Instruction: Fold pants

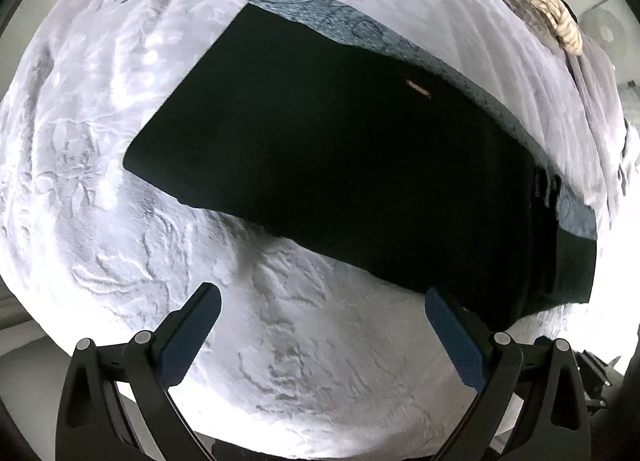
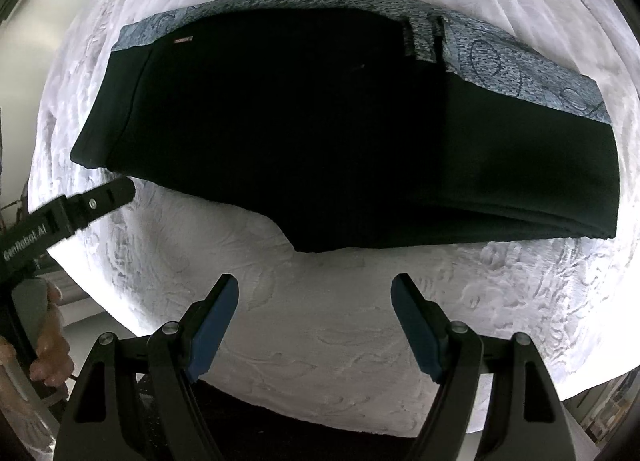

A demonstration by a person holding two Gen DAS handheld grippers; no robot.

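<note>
A white textured blanket covers the surface. Folded black pants lie flat on it, over a blue patterned cloth showing along their far edge. The left gripper and right gripper hover spread wide, both empty, near the pants' near edge

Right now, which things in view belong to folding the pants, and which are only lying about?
Belongs to the job:
- black pants, lying folded on the white bedspread
- left claw, open, holding nothing
- right claw, open, holding nothing

Just lying about:
- blue patterned cloth under the pants
- grey fabric with pale knotted rope at the far edge
</note>
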